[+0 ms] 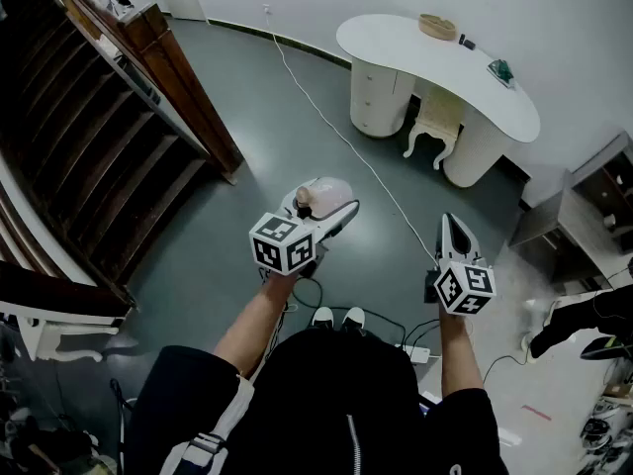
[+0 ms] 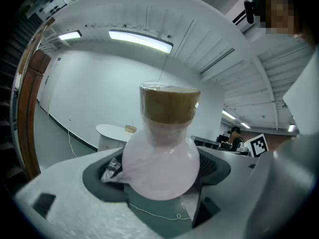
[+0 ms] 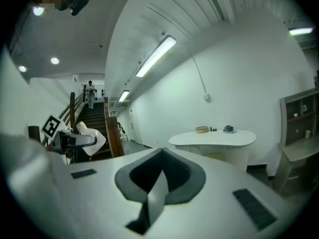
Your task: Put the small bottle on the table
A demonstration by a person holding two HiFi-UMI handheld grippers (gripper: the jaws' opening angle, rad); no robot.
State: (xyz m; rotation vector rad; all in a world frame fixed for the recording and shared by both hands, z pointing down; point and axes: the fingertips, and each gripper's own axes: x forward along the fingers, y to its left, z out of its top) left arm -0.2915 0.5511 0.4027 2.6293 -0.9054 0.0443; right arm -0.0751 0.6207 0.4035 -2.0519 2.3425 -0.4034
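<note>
The left claw [image 1: 321,206] pinches one small bottle [image 1: 326,190]. Its jaws stand wide on the round, milky belly, and the cork [image 2: 169,102] points up and away. The bottle is in the air over the grey floor [image 1: 247,127], well apart from the counter [image 1: 396,38]. The right claw [image 3: 158,183] is pressed together with nothing in it, held level beside the left one at 3 o'clock of it.

The one white counter lies at 1 o'clock, its curved near edge facing the claws. Open floor runs between, crossed by one thin cable [image 1: 336,132] from the far wall towards the person's feet. One white chair [image 1: 435,122] is tucked under the counter's near edge.

Three things sit along the counter's far side: a tan bowl [image 1: 437,26], a small dark object [image 1: 467,42] and a green object [image 1: 501,69]. The near and left parts of the top are bare.

A dark wooden staircase [image 1: 89,156] closes off the room from 9 to 11 o'clock, its newel post reaching into the floor. A grey shelf unit [image 1: 593,206] stands at 3 o'clock. Two white shoes [image 1: 337,317] show at 6 o'clock, with a power strip [image 1: 415,352] just beside them.
</note>
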